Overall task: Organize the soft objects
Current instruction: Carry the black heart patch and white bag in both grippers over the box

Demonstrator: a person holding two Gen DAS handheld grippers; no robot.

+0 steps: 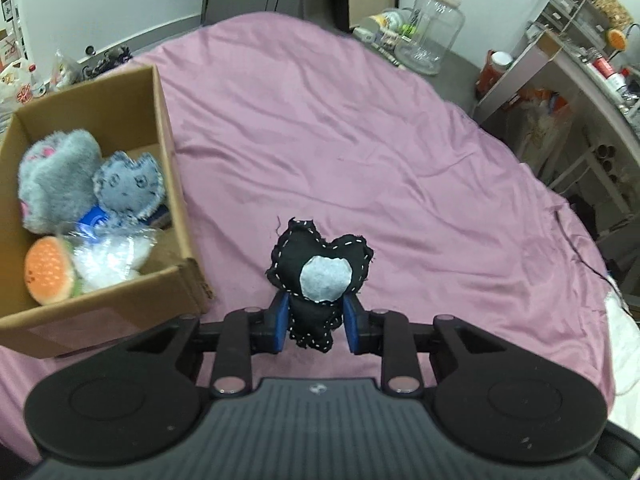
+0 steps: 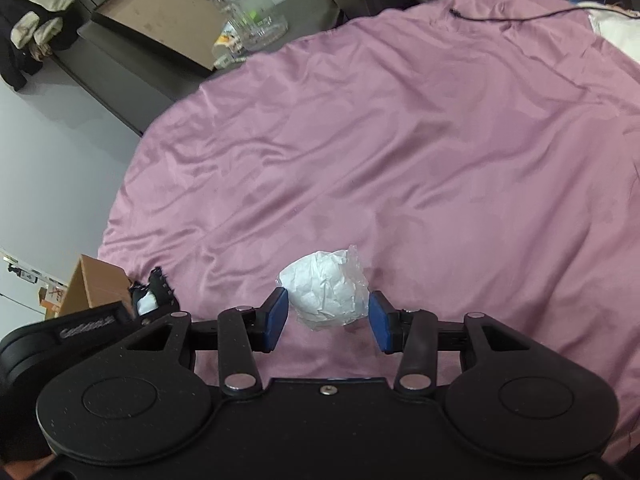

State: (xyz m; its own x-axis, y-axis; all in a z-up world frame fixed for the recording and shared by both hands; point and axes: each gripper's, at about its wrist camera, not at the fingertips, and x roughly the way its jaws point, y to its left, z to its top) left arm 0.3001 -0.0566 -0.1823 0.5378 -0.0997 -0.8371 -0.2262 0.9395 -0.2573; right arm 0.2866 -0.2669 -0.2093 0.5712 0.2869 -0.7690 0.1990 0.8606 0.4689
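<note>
My left gripper (image 1: 318,322) is shut on a black stitched fabric heart (image 1: 320,268) with a pale round patch, held above the pink bedsheet (image 1: 360,140). A cardboard box (image 1: 168,184) stands just to its left, holding a grey plush (image 1: 56,176), a denim heart (image 1: 130,188), a burger toy (image 1: 50,270) and a white wrapped bundle (image 1: 110,258). In the right wrist view my right gripper (image 2: 328,318) has its blue pads on either side of a white crumpled plastic-wrapped ball (image 2: 326,290). The left gripper with the black heart (image 2: 154,290) shows at the far left.
The box corner (image 2: 94,286) shows at the left edge of the bed. A clear plastic jar (image 1: 432,32) and clutter stand on the floor beyond the bed. A shelf unit (image 1: 560,92) stands at the right. A black cable (image 2: 516,16) lies on the sheet.
</note>
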